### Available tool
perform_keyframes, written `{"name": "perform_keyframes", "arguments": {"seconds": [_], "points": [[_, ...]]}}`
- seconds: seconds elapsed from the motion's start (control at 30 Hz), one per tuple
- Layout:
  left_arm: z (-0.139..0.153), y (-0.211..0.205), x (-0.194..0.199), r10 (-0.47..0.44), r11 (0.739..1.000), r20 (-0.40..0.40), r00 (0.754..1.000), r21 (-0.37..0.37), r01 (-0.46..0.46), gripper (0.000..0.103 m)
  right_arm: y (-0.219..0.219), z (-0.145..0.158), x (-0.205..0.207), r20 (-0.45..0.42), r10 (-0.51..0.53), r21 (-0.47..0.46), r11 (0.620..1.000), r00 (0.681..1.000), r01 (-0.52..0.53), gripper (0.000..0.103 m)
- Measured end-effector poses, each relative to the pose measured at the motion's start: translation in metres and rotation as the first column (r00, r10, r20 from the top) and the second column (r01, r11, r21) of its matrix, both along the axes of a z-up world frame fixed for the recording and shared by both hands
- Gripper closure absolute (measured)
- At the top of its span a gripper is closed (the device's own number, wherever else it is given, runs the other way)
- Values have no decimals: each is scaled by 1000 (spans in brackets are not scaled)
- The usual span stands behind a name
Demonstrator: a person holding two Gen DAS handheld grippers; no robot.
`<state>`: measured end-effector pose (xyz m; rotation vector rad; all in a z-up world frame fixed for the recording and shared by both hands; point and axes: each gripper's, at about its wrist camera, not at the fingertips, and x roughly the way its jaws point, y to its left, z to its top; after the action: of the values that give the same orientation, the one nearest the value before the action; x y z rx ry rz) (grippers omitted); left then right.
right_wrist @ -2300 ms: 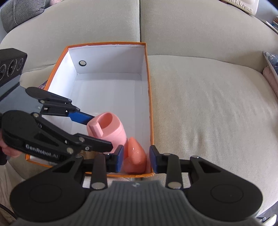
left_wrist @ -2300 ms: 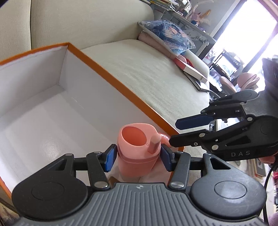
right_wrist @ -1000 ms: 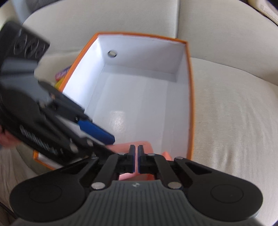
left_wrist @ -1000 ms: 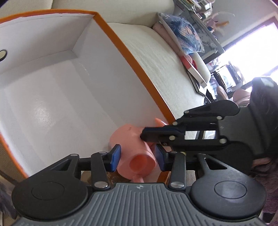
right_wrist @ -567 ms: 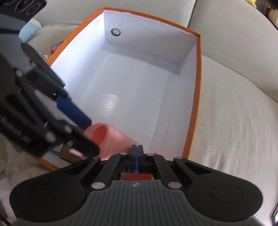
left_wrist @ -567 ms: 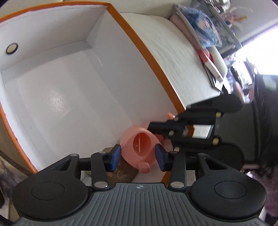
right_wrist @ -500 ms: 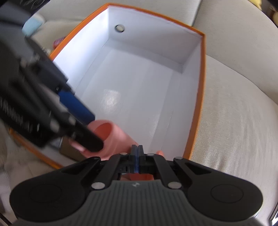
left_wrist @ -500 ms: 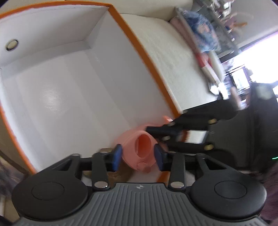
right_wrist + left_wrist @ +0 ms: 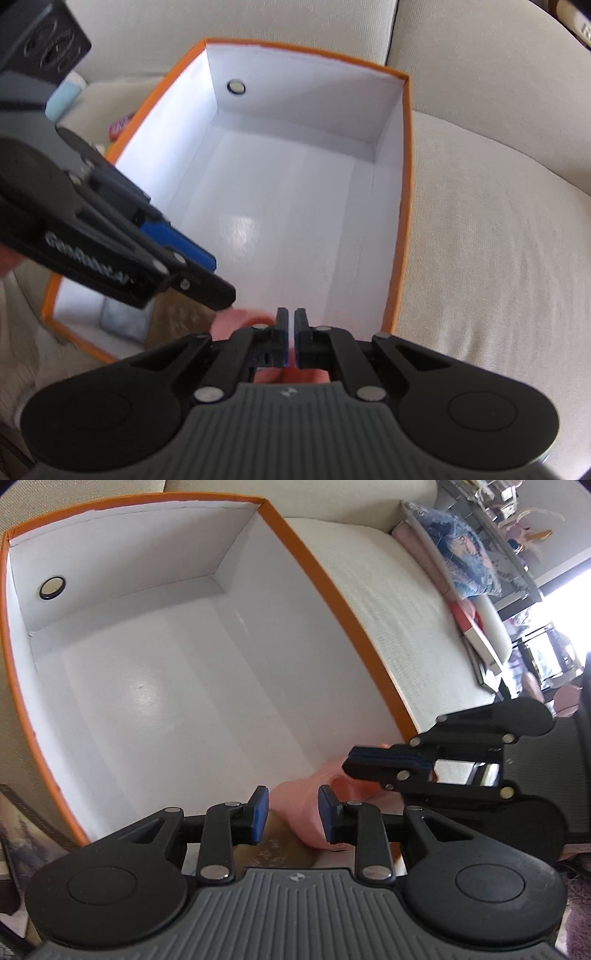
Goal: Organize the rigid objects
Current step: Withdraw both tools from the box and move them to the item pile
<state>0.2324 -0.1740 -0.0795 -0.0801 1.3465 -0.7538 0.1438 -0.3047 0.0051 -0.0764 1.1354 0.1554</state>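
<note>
A pink toy watering can (image 9: 301, 812) lies tipped in the near corner of the orange box (image 9: 332, 602) with white inside. My left gripper (image 9: 291, 814) is shut on the can's body. My right gripper (image 9: 290, 334) is shut on a thin part of the can (image 9: 243, 319), most of which is hidden under its fingers. The right gripper also shows in the left wrist view (image 9: 388, 762), jaws together beside the can. The left gripper shows in the right wrist view (image 9: 195, 269), reaching in from the left.
The box (image 9: 404, 206) sits on a cream sofa (image 9: 498, 240). A brown card and a grey item (image 9: 122, 319) lie in the box's near left corner. Cushions and books (image 9: 454, 557) lie at the sofa's far end. Small items (image 9: 68, 96) lie left of the box.
Both grippers, holding the can, have lowered it into the near corner of the box and tipped it over. The right gripper closed from open onto a thin part of it.
</note>
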Motion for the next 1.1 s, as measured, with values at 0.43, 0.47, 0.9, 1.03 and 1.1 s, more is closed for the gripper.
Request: {"name": "perform_keyframes", "arguments": {"seconds": [0.43, 0.47, 0.9, 1.03, 1.1], "points": [[-15, -9, -3, -56, 998, -63, 996, -14, 55, 71, 4, -8, 1, -20, -73, 50, 996, 997, 73, 98], [-13, -10, -3, -50, 999, -52, 997, -14, 49, 71, 4, -8, 1, -23, -74, 44, 996, 997, 75, 98], [49, 54, -58, 190, 980, 204, 960, -105, -172, 71, 22, 34, -30, 168, -212, 56, 977, 963, 205, 96], [61, 97, -72, 301, 953, 234, 924, -93, -287, 71, 42, 46, -35, 222, -233, 123, 970, 947, 210, 96], [67, 124, -77, 362, 932, 236, 902, -92, -350, 71, 56, 52, -34, 245, -227, 157, 969, 943, 193, 96]]}}
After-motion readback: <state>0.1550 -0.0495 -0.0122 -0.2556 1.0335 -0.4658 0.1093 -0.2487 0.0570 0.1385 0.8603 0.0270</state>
